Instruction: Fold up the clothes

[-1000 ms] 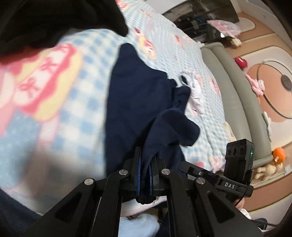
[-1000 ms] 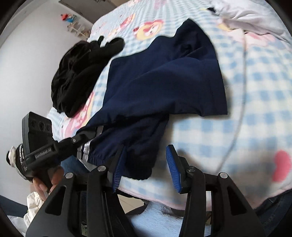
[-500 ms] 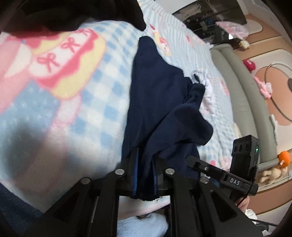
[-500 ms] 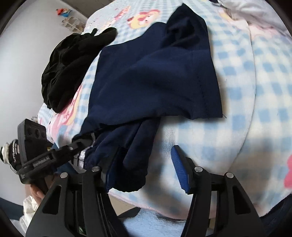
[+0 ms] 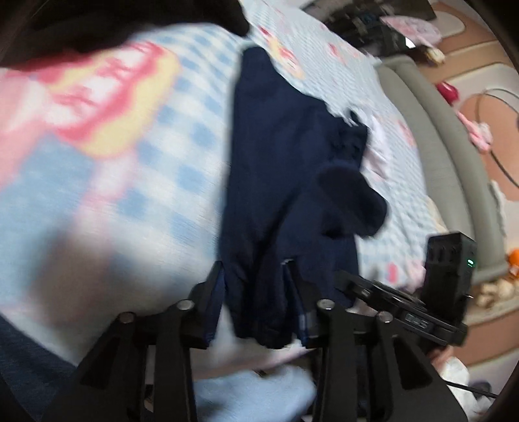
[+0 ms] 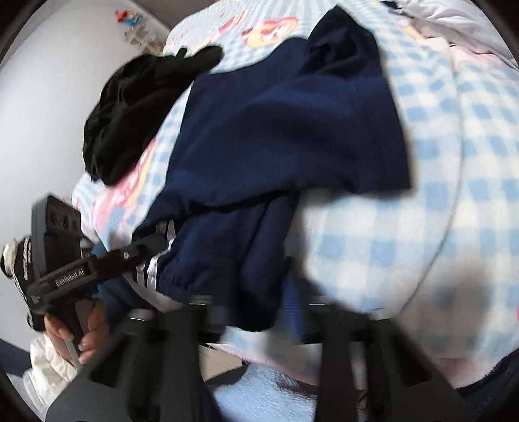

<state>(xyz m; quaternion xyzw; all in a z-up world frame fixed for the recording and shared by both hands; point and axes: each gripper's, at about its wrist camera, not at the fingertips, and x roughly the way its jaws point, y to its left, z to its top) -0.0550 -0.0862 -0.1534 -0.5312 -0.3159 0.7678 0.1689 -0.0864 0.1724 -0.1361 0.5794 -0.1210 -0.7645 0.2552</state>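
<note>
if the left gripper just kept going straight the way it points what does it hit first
Most likely the navy garment: its hem already lies between the left gripper fingers, whose jaws have just been opening, and the cloth runs on ahead. Under it is the checked blanket. The blur leaves depth unclear.

Navy shorts lie across checked blanket, waistband at near edge, blocking middle. Black garment heap crowds far left corner, touching shorts' edge. White bedding bunched at far right. Open blanket right of shorts: room for my right gripper. My left gripper has bare blanket on its left; right gripper's body close on its right.
</note>
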